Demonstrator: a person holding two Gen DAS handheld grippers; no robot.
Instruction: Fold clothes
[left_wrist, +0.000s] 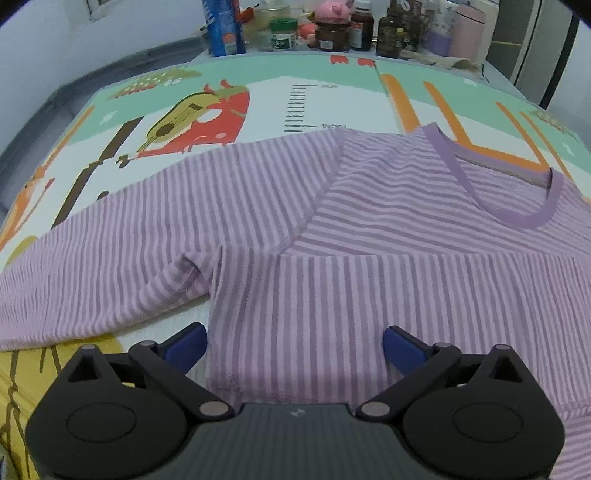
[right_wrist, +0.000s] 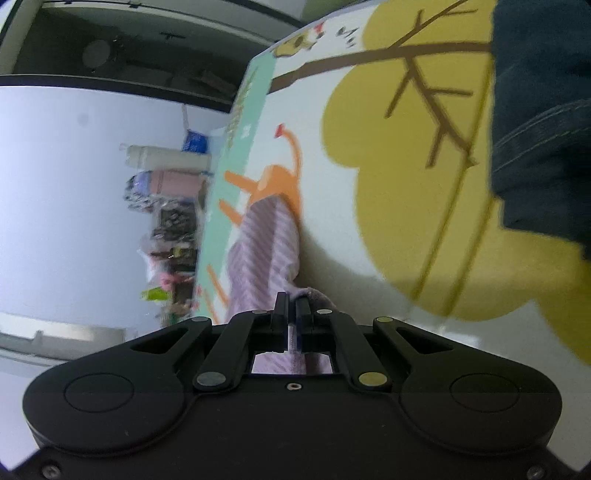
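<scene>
Left gripper (left_wrist: 293, 345) is hovering spread wide over striped purple shirt (left_wrist: 332, 229) on play mat (left_wrist: 266, 103); right gripper (right_wrist: 291, 314) is pinching shirt fabric.

I've got the shirt (left_wrist: 369, 229) lying flat on the mat (left_wrist: 266, 107), one sleeve (left_wrist: 110, 236) stretched out to the left, neckline (left_wrist: 517, 184) off to the far right. Behind the mat, jars and bottles (left_wrist: 332, 33) line the back edge. My left gripper (left_wrist: 294, 345) hovers over the near hem.
</scene>
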